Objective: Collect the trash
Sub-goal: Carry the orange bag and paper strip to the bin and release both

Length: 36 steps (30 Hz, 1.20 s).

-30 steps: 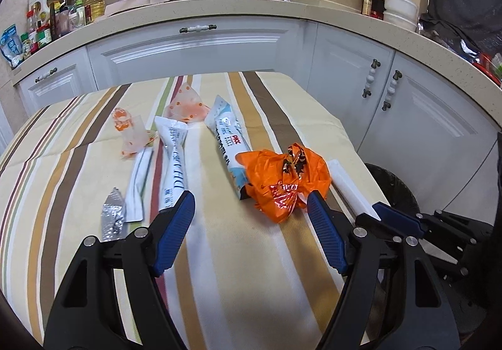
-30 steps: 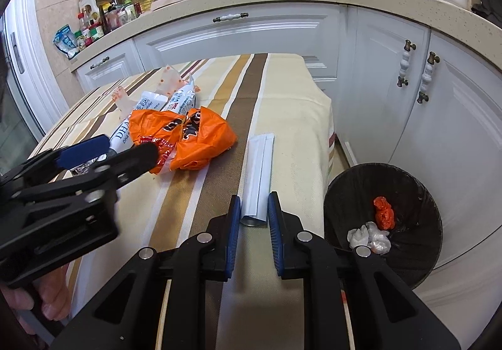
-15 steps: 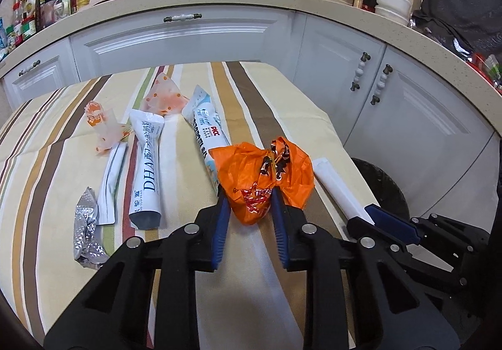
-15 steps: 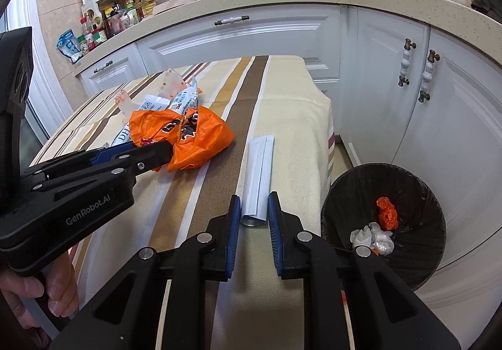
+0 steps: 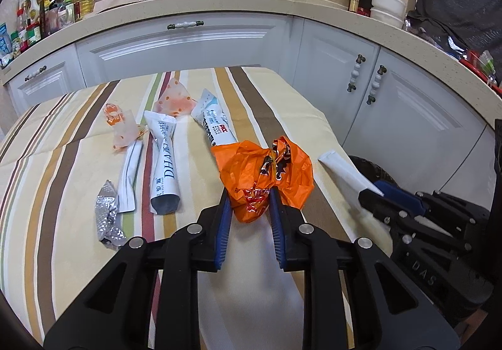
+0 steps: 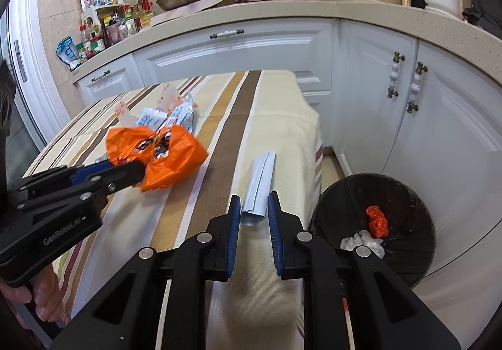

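Left gripper (image 5: 248, 204) newly around orange bag (image 5: 266, 172)

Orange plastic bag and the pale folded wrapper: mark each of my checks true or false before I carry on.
1. The left gripper is shut on the crumpled orange plastic bag. True.
2. The right gripper holds nothing. False: it is shut on the near end of the pale blue folded wrapper.
3. The black-lined round bin is empty. False: a red wad and a white wad lie inside.
4. The crushed silver foil wrapper lies on the striped tablecloth. True.
5. The white DHA-printed tube packet is in the bin. False: it lies on the cloth.
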### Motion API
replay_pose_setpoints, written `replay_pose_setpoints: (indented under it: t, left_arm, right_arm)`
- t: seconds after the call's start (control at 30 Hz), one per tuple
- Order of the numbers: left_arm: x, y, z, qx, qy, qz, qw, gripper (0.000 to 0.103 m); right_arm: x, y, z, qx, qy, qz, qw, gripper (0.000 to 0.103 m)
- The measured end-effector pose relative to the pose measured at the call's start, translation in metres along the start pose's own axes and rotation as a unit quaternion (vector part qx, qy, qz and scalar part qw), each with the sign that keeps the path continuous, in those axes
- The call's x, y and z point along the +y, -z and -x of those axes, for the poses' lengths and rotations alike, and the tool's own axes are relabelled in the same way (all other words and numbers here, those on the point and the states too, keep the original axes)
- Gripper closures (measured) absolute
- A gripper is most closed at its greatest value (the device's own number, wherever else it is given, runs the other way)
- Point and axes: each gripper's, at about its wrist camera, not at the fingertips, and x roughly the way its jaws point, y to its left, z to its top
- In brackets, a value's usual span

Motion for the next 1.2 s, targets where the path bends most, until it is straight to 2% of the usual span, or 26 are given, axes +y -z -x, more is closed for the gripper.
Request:
replay_pose_setpoints:
  t: [0.33,0.5,0.73,0.8,0.83,0.87,0.9,0.97,1.03,1.2]
  left_arm:
    - [-0.033,-0.001,0.010,-0.004,0.028,-0.028,0.9992,0.080]
    - [-0.072,-0.009,-0.002,-0.002,0.047,-0.054,0.9974,0.080]
    - [-0.129,-0.025,-0.028,0.008,0.067,-0.089,0.9938,0.079]
    - [-0.147,-0.028,-0.040,0.026,0.077,-0.105,0.9911,0.073]
    - [-0.153,-0.028,-0.044,0.032,0.076,-0.114,0.9901,0.052]
    - [-0.159,-0.028,-0.049,0.037,0.072,-0.123,0.9891,0.026]
    - [-0.165,-0.027,-0.052,0.034,0.069,-0.130,0.9886,0.022]
    - [-0.173,-0.027,-0.056,0.030,0.059,-0.135,0.9886,0.022]
    - [-0.176,-0.025,-0.059,0.032,0.056,-0.136,0.9886,0.022]
    - [-0.169,-0.026,-0.055,0.026,0.052,-0.122,0.9909,0.022]
  right_arm:
    - [-0.038,-0.002,0.032,-0.038,0.047,-0.030,0.998,0.088]
    - [-0.073,0.001,0.036,-0.050,0.080,-0.051,0.994,0.089]
    - [-0.130,0.004,0.016,-0.040,0.113,-0.085,0.989,0.089]
    - [-0.139,0.006,0.019,-0.044,0.116,-0.095,0.988,0.089]
    - [-0.141,0.008,0.021,-0.044,0.117,-0.097,0.987,0.089]
    - [-0.145,0.009,0.022,-0.045,0.121,-0.099,0.987,0.089]
    - [-0.146,0.011,0.022,-0.045,0.123,-0.100,0.986,0.088]
    - [-0.151,0.014,0.023,-0.041,0.125,-0.102,0.986,0.084]
    - [-0.155,0.019,0.025,-0.039,0.129,-0.105,0.985,0.076]
    - [-0.160,0.024,0.032,-0.042,0.133,-0.117,0.983,0.069]
